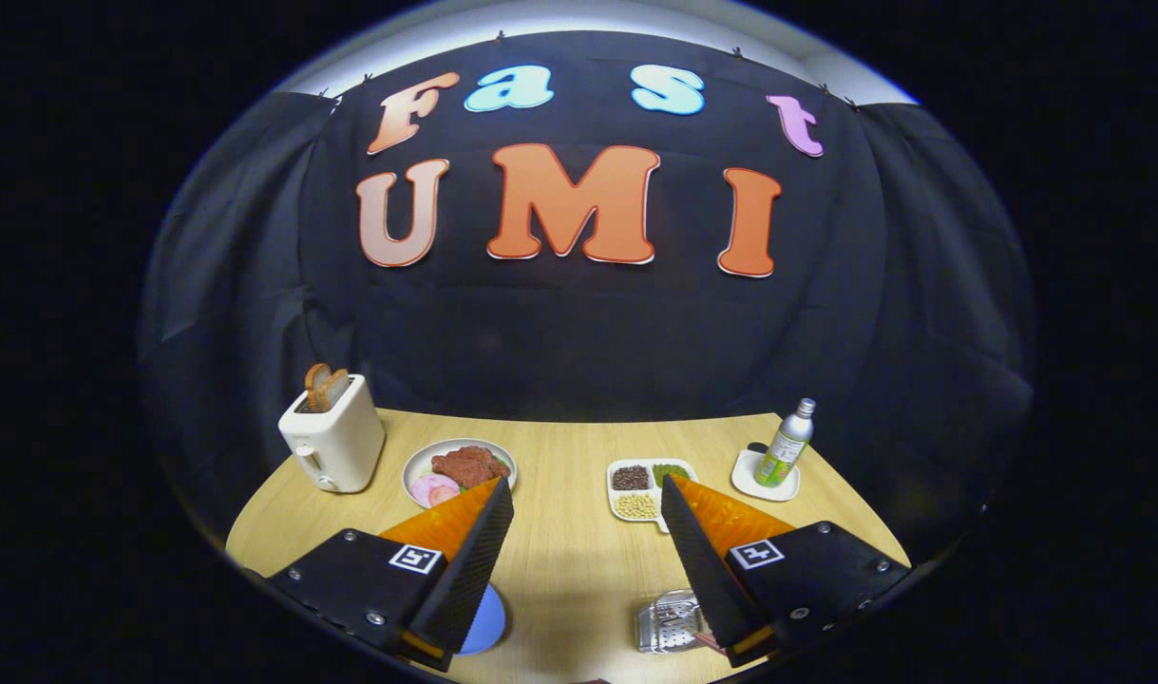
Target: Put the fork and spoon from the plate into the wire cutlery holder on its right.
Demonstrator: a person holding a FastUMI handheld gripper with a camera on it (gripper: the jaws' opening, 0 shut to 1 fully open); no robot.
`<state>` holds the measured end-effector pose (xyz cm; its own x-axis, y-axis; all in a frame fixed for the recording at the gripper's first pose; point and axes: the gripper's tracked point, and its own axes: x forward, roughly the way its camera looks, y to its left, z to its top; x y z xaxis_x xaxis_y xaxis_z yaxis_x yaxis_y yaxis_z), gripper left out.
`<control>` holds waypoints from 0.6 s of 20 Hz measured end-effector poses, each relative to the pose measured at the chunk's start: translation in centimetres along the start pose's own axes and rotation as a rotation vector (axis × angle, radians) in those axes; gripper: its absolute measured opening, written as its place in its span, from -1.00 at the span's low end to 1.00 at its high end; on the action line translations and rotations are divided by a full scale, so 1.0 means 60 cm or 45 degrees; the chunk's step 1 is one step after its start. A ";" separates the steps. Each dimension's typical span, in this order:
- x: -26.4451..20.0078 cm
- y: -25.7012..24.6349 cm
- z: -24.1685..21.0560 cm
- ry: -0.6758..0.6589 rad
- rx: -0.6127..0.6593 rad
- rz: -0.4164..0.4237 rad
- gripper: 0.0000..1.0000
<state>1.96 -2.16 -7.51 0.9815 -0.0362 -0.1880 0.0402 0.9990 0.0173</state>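
- Wooden table, with a toaster far left and a bottle far right.
- Gripper spread wide, gripping nothing, above the table.
- Blue plate peeks from under the left finger.
- Metal cutlery holder sits near, beside the right finger.

Gripper held above the worktop, pointing forward and slightly down. Fingers spread wide apart, one toward 7 o'clock, the other toward 5 o'clock, tips angled inward. Nothing between them; neither finger touches anything.
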 end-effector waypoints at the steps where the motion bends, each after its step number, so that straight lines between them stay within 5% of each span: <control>1: 0.000 0.027 -0.004 0.005 -0.001 0.028 0.89; 6: 0.001 0.131 -0.044 0.072 -0.024 0.147 0.89; 12: -0.004 0.235 -0.185 0.374 -0.040 0.248 0.89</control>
<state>0.21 12.20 -18.11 0.8741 0.1595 -0.4589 -0.1530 0.9869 0.0514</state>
